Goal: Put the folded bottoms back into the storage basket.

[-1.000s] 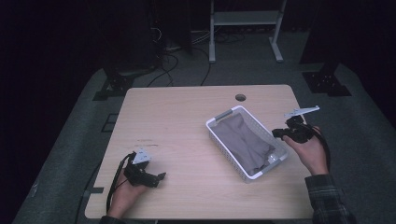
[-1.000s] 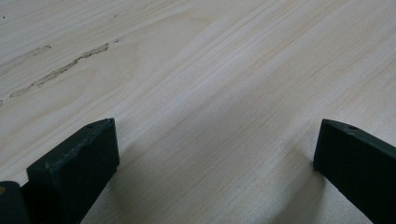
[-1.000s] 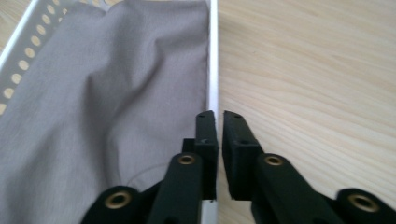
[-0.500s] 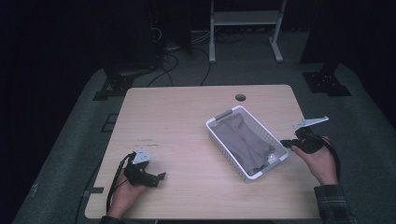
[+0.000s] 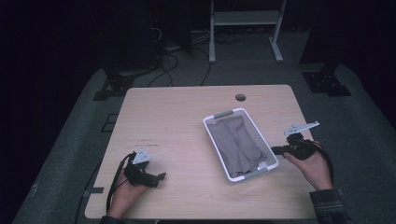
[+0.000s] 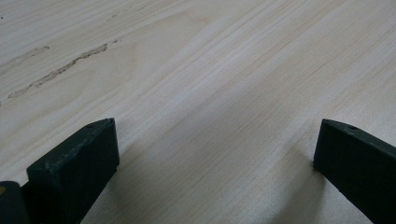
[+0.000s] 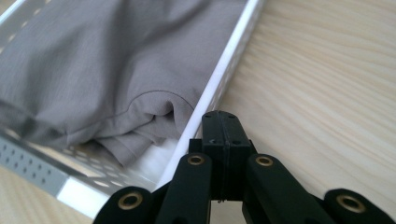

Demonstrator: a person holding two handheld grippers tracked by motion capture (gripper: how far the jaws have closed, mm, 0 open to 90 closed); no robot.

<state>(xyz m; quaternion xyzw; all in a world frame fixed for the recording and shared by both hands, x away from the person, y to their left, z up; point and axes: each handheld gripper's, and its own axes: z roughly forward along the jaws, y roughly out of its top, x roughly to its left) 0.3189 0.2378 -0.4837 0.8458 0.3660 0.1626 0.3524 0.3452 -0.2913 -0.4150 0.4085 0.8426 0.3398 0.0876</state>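
Cloth [image 5: 236,142] in basket [image 5: 215,116], centre frame: soft, limp (likely light); pinch folded hem. Your right gripper [image 7: 220,122] closed, empty; left gripper [image 6: 215,154] open.

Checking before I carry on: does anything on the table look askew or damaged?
The white basket sits at an angle to the table edges, with the grey cloth bunched in it. A scuff mark streaks the tabletop ahead of the left gripper. Nothing else stands out.
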